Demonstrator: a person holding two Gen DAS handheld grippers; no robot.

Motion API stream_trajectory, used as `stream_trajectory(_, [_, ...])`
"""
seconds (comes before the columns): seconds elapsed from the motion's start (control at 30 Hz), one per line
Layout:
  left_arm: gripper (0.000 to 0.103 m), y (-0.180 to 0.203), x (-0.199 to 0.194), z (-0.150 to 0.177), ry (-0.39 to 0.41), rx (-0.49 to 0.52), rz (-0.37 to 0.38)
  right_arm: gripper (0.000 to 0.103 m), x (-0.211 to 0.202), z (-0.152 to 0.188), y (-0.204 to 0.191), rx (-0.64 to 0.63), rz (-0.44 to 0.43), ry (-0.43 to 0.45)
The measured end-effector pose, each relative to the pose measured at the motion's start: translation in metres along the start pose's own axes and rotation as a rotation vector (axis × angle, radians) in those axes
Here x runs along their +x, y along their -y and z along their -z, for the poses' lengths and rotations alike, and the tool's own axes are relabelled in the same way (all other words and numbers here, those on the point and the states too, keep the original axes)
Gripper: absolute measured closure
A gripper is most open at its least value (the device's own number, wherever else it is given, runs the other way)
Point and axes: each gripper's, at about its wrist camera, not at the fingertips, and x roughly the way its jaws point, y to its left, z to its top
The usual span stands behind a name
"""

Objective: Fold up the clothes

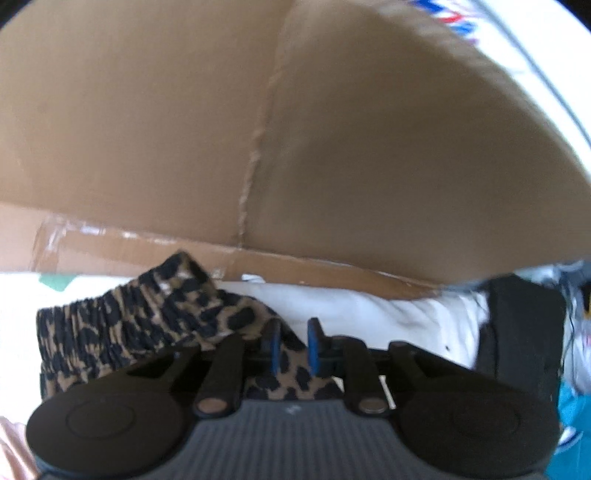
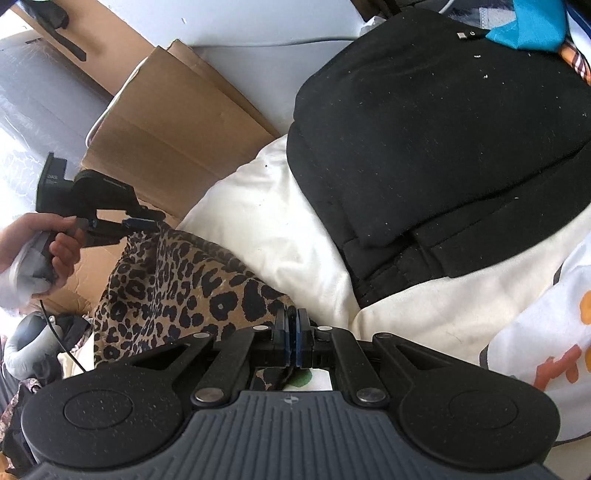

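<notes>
A leopard-print garment [image 2: 177, 280] with an elastic waistband hangs stretched between both grippers above a white bed cover [image 2: 280, 229]. My right gripper [image 2: 293, 343] is shut on one end of it. In the right wrist view my left gripper [image 2: 142, 223] holds the other end up at the left. In the left wrist view the leopard garment [image 1: 133, 332] lies between the blue pads of my left gripper [image 1: 293, 345], which stand a little apart with cloth between them.
A folded black garment [image 2: 443, 155] lies on the bed cover to the right. A cardboard box [image 1: 258, 129] stands close behind; it also shows in the right wrist view [image 2: 170, 133]. White printed cloth [image 2: 546, 332] and teal cloth [image 2: 532, 26] lie at the right.
</notes>
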Motion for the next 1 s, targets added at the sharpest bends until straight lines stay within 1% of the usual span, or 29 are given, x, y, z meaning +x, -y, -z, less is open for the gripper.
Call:
stream_trajectory(0.1, [0.087,0.007,-0.014,0.006,-0.012,0.029,0.036,0.099,-0.003,-0.002,-0.002,0.005,0.008,0.012])
stream_trajectory(0.2, [0.087,0.015,-0.017,0.023,-0.063,0.068,0.043,0.099,-0.009,-0.003,-0.005,-0.014,0.004,0.032])
stream_trajectory(0.3, [0.087,0.019,-0.011,0.043,-0.127,0.092,0.042,0.099,-0.013,-0.004,-0.008,-0.029,0.011,0.049])
stream_trajectory(0.4, [0.087,0.019,-0.005,0.062,-0.171,0.112,0.047,0.099,-0.016,-0.005,-0.011,-0.047,0.019,0.063])
stream_trajectory(0.5, [0.087,0.022,-0.005,0.078,-0.185,0.163,0.039,0.099,-0.019,-0.005,-0.014,-0.064,0.026,0.070])
stream_trajectory(0.63, [0.087,0.028,-0.008,0.090,-0.173,0.244,0.009,0.099,-0.018,-0.006,-0.016,-0.086,0.020,0.065])
stream_trajectory(0.7, [0.086,0.031,-0.010,0.096,-0.169,0.314,-0.009,0.099,-0.017,-0.006,-0.018,-0.095,0.012,0.061])
stream_trajectory(0.8, [0.086,0.032,-0.012,0.100,-0.177,0.378,-0.027,0.099,-0.017,-0.005,-0.021,-0.109,0.009,0.058])
stream_trajectory(0.9, [0.082,0.029,-0.012,0.109,-0.188,0.429,-0.048,0.099,-0.017,-0.004,-0.021,-0.113,0.010,0.057])
stream_trajectory(1.0, [0.077,0.023,-0.007,0.119,-0.216,0.452,-0.054,0.099,-0.016,-0.002,-0.022,-0.116,0.009,0.048])
